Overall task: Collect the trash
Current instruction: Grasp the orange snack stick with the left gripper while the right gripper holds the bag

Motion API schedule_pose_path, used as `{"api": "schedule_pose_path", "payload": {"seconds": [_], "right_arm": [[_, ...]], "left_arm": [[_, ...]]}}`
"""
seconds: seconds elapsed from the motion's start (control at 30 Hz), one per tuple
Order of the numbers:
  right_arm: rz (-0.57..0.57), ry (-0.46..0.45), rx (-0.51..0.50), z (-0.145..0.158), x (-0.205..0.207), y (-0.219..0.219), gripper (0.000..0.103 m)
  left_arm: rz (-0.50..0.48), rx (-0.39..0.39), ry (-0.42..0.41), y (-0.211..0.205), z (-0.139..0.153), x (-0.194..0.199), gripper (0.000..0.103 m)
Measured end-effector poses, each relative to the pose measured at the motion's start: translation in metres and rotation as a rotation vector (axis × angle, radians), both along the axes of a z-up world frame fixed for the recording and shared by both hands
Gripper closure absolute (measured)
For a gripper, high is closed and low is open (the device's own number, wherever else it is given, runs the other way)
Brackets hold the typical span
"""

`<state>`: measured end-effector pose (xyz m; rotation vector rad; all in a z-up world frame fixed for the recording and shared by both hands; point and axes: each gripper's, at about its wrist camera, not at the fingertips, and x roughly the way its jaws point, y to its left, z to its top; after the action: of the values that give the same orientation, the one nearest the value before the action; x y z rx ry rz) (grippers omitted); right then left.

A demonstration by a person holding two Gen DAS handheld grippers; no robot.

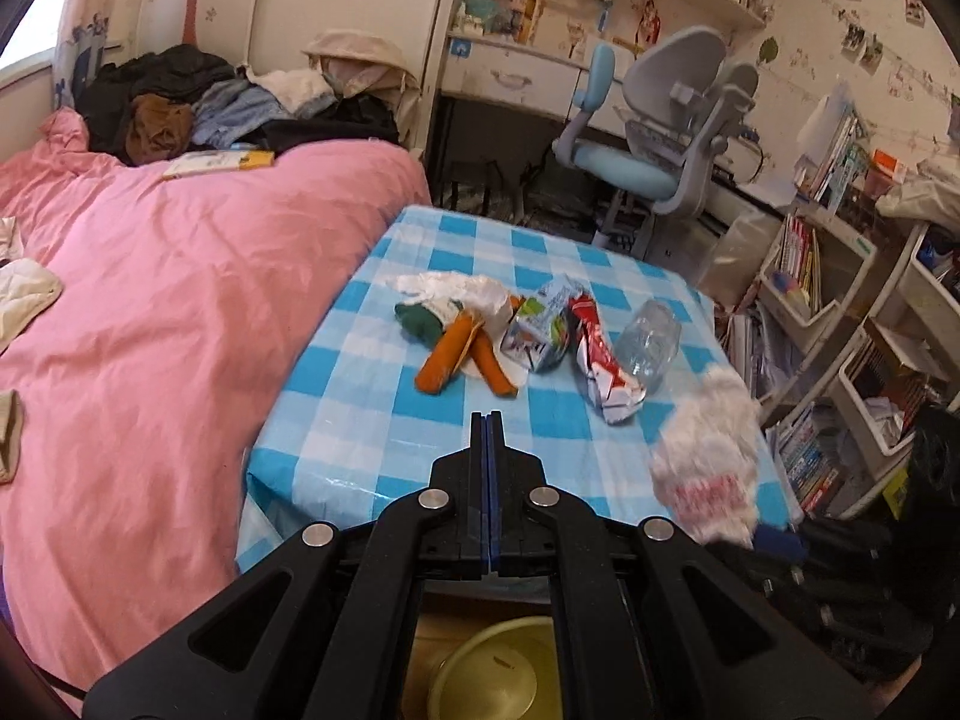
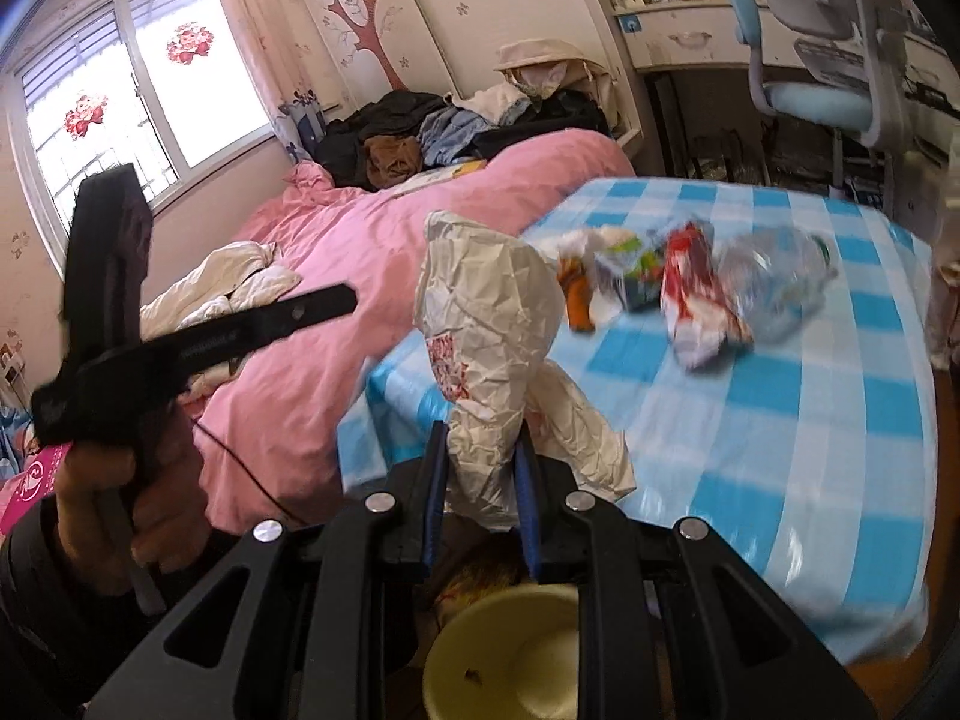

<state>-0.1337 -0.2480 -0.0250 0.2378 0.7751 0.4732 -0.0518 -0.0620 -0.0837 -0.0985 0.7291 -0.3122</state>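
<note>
The crumpled white paper bag (image 2: 489,324) with red print is pinched between the fingers of the right gripper (image 2: 480,456), lifted above the near edge of the table (image 2: 780,450) and over a yellow bin (image 2: 504,654) that sits on the floor below. In the left wrist view the same bag (image 1: 708,456) shows as a blur at the table's right edge. The left gripper (image 1: 487,420) hovers over the near edge with its fingers pressed together, holding nothing. Farther back on the blue checked cloth lie a carton (image 1: 537,324), a red wrapper (image 1: 600,354), a clear plastic bottle (image 1: 651,339) and orange scraps (image 1: 465,354) on white plastic. A pink bed (image 1: 180,300) stands just beside the table.
</note>
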Motion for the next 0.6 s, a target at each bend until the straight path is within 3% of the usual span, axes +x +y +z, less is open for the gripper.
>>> {"api": "schedule_pose_path", "payload": {"seconds": [0.03, 0.1, 0.13, 0.17, 0.2, 0.43, 0.5, 0.57, 0.6], "right_arm": [[-0.003, 0.004, 0.005, 0.000, -0.001, 0.000, 0.081], [-0.002, 0.003, 0.005, 0.000, -0.003, 0.002, 0.081], [-0.004, 0.002, 0.002, -0.001, -0.003, 0.003, 0.081], [-0.005, 0.005, 0.003, -0.003, -0.002, 0.002, 0.081], [-0.007, 0.009, 0.005, -0.005, -0.002, 0.000, 0.081], [-0.046, 0.051, 0.053, -0.016, 0.013, -0.018, 0.081], [-0.047, 0.056, 0.057, -0.018, 0.014, -0.020, 0.081], [-0.049, 0.057, 0.060, -0.018, 0.016, -0.020, 0.081], [-0.048, 0.056, 0.063, -0.018, 0.016, -0.021, 0.081]], "left_arm": [[-0.012, 0.020, 0.010, -0.005, -0.002, 0.008, 0.102], [-0.026, 0.089, 0.023, -0.018, -0.010, 0.033, 0.090], [-0.030, 0.117, 0.034, -0.024, -0.015, 0.044, 0.057], [-0.022, 0.157, 0.041, -0.029, -0.022, 0.059, 0.035], [-0.002, 0.196, 0.036, -0.032, -0.029, 0.072, 0.034], [-0.006, 0.283, 0.133, -0.055, -0.078, 0.156, 0.034], [-0.009, 0.307, 0.158, -0.060, -0.094, 0.169, 0.040], [-0.021, 0.294, 0.194, -0.059, -0.106, 0.176, 0.079], [-0.007, 0.292, 0.192, -0.058, -0.107, 0.177, 0.081]]}}
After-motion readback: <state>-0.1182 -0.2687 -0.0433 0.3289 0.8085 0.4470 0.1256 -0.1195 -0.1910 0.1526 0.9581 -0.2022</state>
